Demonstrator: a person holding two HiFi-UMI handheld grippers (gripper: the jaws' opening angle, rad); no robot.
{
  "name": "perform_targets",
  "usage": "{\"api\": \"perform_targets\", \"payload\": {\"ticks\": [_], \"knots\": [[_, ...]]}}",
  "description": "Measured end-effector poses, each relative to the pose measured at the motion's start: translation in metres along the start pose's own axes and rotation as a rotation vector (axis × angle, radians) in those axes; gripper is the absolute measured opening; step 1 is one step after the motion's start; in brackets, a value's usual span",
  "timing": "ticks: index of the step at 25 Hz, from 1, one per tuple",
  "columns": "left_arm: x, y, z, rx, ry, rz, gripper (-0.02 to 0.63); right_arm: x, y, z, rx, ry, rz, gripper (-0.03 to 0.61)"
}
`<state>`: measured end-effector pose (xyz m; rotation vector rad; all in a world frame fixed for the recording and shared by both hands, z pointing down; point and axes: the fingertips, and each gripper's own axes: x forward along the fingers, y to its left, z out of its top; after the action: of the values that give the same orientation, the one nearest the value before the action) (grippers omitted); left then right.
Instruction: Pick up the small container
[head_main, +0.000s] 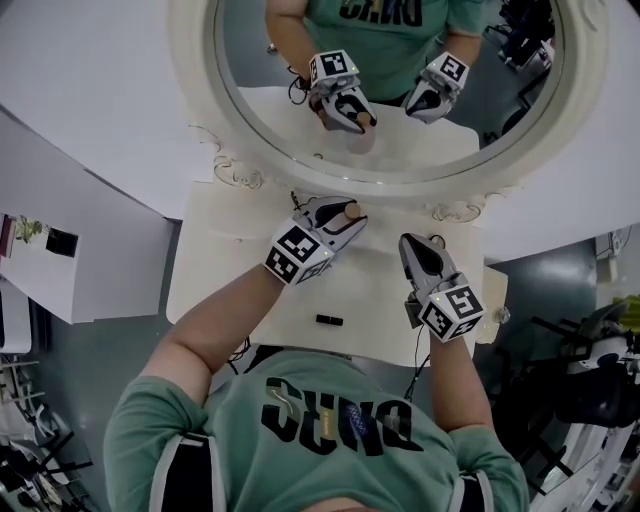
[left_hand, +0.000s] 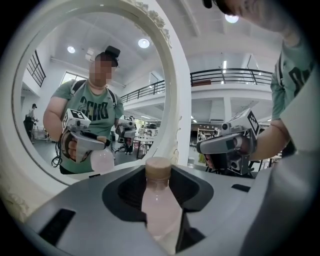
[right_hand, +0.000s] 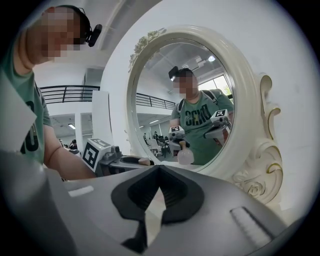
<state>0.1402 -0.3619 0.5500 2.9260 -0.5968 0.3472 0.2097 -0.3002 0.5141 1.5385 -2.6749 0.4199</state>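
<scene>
Left gripper (head_main: 338, 222) has the small bottle (left_hand: 158, 202): pale pink translucent body, tan cap. Its fingers (left_hand: 125, 192) pinch the body from both sides, with the cap poking out past the tips. The bottle is in that grip, over the back of the white table (head_main: 375, 295) and just in front of the round mirror (head_main: 200, 120). The reflection shows it clear of the tabletop, so I read the pick as essentially done: grasp made, lift phase.

Right gripper (head_main: 418, 252) is beside it and apart. Its fingers (right_hand: 134, 196) are pressed together at the tips with nothing between them, and it has no part in the hold.

A small black item (head_main: 329, 320) lies on the table near the front edge, well away from both grippers.

Next, as I see it: hold the pinch steady and keep the bottle upright. Stay off the mirror frame, which is close ahead. The body looks smooth and tapers toward the neck, so slipping in the grip is the risk.
</scene>
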Motion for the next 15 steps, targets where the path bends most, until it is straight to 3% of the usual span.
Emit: {"api": "perform_targets", "payload": {"ticks": [15], "knots": [[-0.036,-0.004,0.079,0.014,-0.016,0.01,0.141,-0.01,0.01,0.069,-0.069,-0.045,0.004,0.009]]}}
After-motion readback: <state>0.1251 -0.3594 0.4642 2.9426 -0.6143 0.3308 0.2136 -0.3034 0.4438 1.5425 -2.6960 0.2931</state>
